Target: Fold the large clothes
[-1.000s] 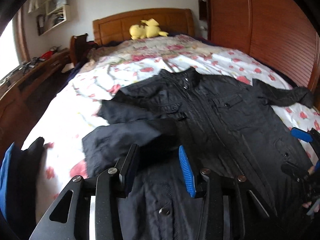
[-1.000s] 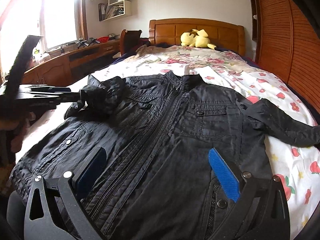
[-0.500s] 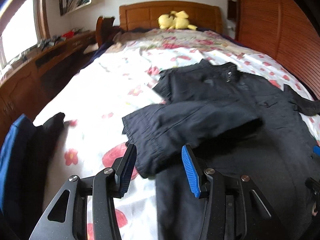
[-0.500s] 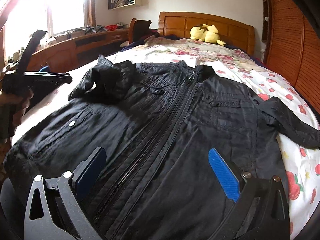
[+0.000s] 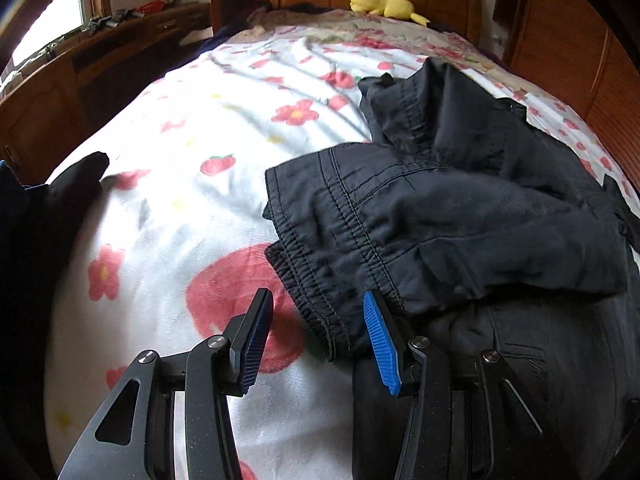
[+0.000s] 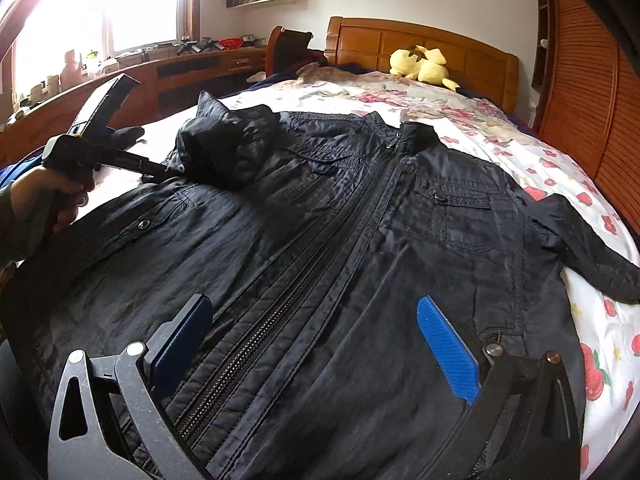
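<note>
A large black jacket [image 6: 360,232] lies front up on the bed, zipped, collar toward the headboard. Its left sleeve [image 5: 420,220] is folded in over the body, cuff [image 5: 316,280] at the jacket's left edge. My left gripper [image 5: 316,344] is open, low over the bed, its jaws either side of the cuff's edge. It also shows in the right wrist view [image 6: 156,168], touching the bunched sleeve [image 6: 228,148]. My right gripper [image 6: 316,344] is open and empty, hovering over the jacket's lower front by the zipper. The right sleeve [image 6: 592,248] lies spread out to the right.
The floral bedsheet [image 5: 192,152] is bare left of the jacket. A yellow plush toy [image 6: 424,65] sits by the wooden headboard [image 6: 440,44]. A wooden desk [image 6: 168,72] runs along the left wall, a wooden wardrobe [image 6: 588,92] on the right. Dark clothing [image 5: 44,216] lies at the bed's left edge.
My left gripper has swung left and come down close to the folded sleeve's cuff. The right gripper has edged slightly forward over the jacket front.
</note>
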Demonstrator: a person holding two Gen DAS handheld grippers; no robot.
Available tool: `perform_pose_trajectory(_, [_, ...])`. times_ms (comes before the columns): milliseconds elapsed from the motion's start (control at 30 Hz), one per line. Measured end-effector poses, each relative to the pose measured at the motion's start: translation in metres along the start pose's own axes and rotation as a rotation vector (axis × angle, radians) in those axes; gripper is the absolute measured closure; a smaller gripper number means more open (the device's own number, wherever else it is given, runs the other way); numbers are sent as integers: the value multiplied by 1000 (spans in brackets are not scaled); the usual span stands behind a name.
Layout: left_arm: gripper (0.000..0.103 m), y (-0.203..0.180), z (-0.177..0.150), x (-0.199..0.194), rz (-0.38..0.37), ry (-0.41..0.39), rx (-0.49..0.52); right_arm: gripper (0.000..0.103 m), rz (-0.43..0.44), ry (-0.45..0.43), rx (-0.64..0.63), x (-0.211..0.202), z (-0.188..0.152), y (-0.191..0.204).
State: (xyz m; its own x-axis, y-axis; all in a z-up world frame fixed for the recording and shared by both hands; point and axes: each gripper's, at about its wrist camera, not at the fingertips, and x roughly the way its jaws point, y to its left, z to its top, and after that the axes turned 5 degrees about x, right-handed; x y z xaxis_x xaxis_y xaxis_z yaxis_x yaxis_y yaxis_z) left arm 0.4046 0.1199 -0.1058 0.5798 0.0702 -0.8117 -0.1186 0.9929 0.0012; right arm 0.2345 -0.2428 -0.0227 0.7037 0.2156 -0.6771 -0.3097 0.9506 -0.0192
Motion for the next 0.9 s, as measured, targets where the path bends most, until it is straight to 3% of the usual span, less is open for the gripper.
perform_pose_trajectory(200, [54, -10, 1, 11, 32, 18, 28, 0, -7, -26, 3, -5, 0, 0])
perform_pose_trajectory(267, [66, -11, 1, 13, 12, 17, 40, 0, -10, -33, 0, -7, -1, 1])
perform_pose_trajectory(300, [76, -13, 1, 13, -12, 21, 40, 0, -12, -35, -2, -8, -2, 1])
perform_pose_trajectory(333, [94, -13, 2, 14, -12, 23, 43, 0, -13, -36, -4, -9, -1, 2])
perform_pose_trajectory(367, [96, -16, 2, 12, -19, 26, 49, 0, -13, -38, -6, -10, -2, 2])
perform_pose_trajectory(433, [97, -26, 5, 0, 36, 8, 85, 0, -13, -41, -9, -12, -2, 2])
perform_pose_trajectory(533, [98, -43, 14, -33, 59, -70, 119, 0, -12, -52, -9, -17, -1, 0])
perform_pose_trajectory(767, [98, -100, 39, -111, 52, -239, 181, 0, -12, -86, 11, -31, 4, -10])
perform_pose_trajectory(900, [98, -142, 37, -138, 35, -284, 233, 0, -22, -120, 36, -48, 8, -23])
